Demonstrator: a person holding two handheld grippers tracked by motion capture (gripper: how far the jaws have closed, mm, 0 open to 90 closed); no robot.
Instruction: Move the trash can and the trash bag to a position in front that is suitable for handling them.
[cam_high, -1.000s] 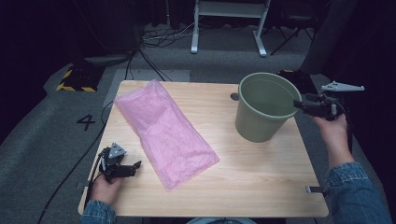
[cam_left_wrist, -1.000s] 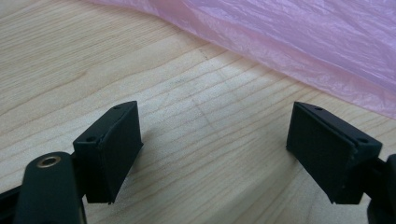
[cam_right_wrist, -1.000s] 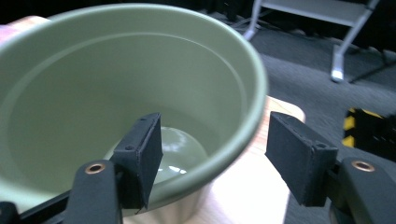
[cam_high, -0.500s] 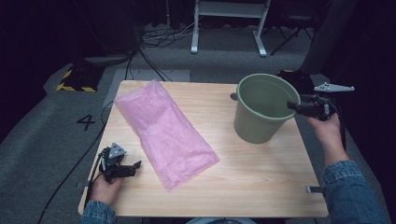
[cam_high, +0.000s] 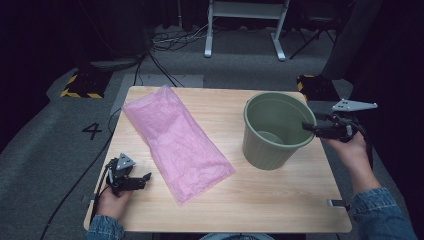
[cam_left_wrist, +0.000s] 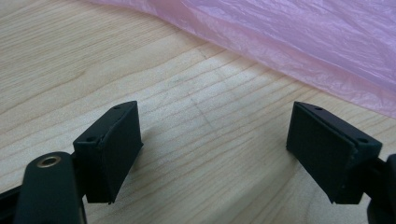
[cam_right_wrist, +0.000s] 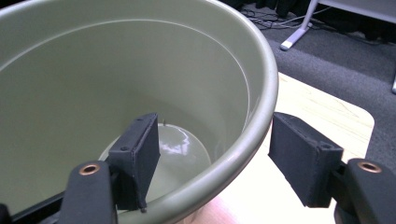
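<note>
Right gripper view looks into the green bucket (cam_right_wrist: 140, 84), which stands upright on the tabletop (cam_high: 280, 195) near its right side. The right claw (cam_right_wrist: 212, 161) has one jaw inside the bucket and one jaw outside, with the rim (cam_right_wrist: 261, 93) between them. The jaws stand apart and do not press the wall yet, so the bucket is not grabbed. I think the grab is just about to happen and the closing and lifting are left to do. The bucket looks empty inside. In the high view the bucket (cam_high: 277, 130) sits close to the right edge of the tabletop, so a hard push could slide it toward that edge. The pink plastic bag (cam_high: 175, 137) lies flat just left of the bucket, with a small gap of bare wood between them. The left claw (cam_high: 142, 178) rests near the front left corner, wide apart and holding nothing, just beside the bag's edge (cam_left_wrist: 289, 42). There is open wood in front of the bucket for moving it.
</note>
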